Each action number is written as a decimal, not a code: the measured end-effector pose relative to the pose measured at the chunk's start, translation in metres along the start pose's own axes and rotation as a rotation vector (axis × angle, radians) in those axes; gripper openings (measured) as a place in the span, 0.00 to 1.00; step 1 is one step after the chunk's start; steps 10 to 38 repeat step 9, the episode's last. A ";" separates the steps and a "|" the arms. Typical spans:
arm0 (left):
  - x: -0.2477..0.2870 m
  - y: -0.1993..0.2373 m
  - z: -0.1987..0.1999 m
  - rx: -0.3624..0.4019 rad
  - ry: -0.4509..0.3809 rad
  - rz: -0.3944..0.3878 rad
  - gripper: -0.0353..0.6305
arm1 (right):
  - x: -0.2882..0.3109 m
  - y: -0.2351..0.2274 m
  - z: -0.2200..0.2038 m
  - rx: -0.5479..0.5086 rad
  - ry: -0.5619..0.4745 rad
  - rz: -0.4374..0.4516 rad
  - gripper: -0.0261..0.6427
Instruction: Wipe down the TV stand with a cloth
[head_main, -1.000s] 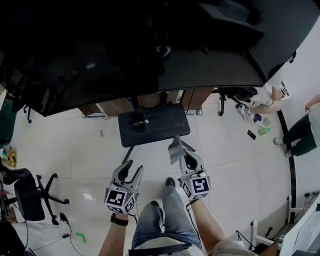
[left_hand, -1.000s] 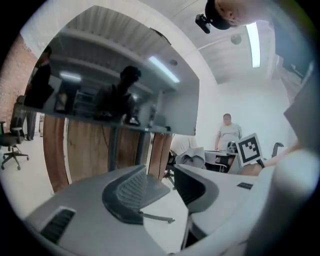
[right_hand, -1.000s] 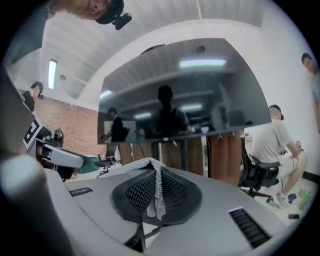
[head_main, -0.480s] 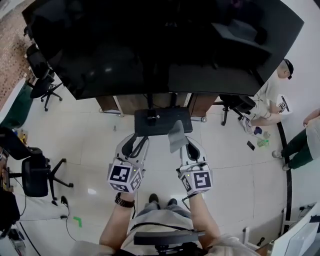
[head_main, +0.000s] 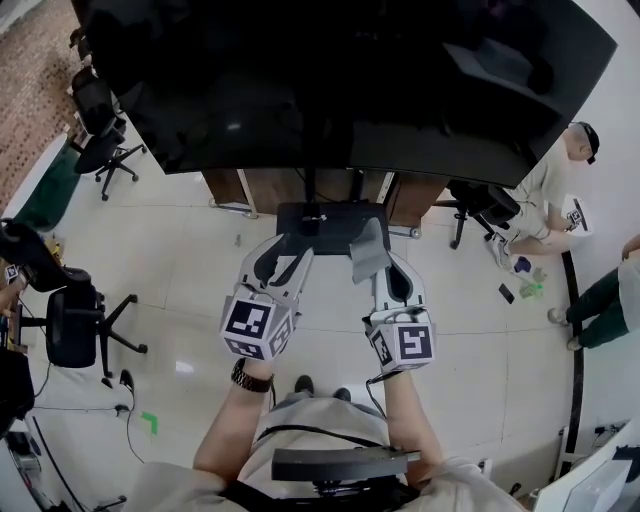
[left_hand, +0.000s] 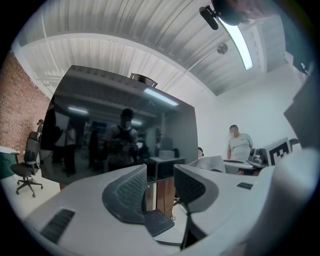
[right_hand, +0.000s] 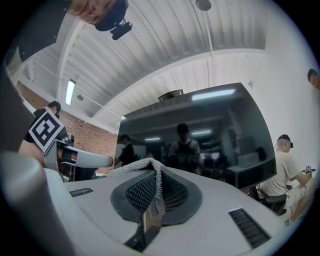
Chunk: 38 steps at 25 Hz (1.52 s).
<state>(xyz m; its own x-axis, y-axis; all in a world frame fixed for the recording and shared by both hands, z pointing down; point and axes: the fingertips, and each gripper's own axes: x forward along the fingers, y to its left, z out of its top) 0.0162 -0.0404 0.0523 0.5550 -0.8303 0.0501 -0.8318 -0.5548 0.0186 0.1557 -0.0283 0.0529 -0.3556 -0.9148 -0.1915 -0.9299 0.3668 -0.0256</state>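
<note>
One cloth being held ready near the TV stand

Gray cloth (head_main: 367, 250) is sitting pinched in the right gripper's (head_main: 383, 272) closed jaws for wiping, close to the TV stand's dark base (head_main: 322, 222). The left gripper (head_main: 283, 258) is hovering alongside, jaws apart and empty.

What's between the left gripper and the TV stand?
Nothing. In the left gripper view, the left gripper has open, empty jaws, and the TV stand shows straight through the gap, nothing in the way.
</note>
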 end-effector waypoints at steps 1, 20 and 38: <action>0.002 -0.002 0.002 0.004 0.000 -0.002 0.35 | 0.001 -0.002 0.001 0.003 -0.001 0.003 0.05; -0.011 -0.018 -0.002 -0.011 0.023 0.008 0.35 | -0.012 0.006 0.007 0.034 0.005 0.042 0.05; -0.011 -0.018 -0.002 -0.011 0.023 0.008 0.35 | -0.012 0.006 0.007 0.034 0.005 0.042 0.05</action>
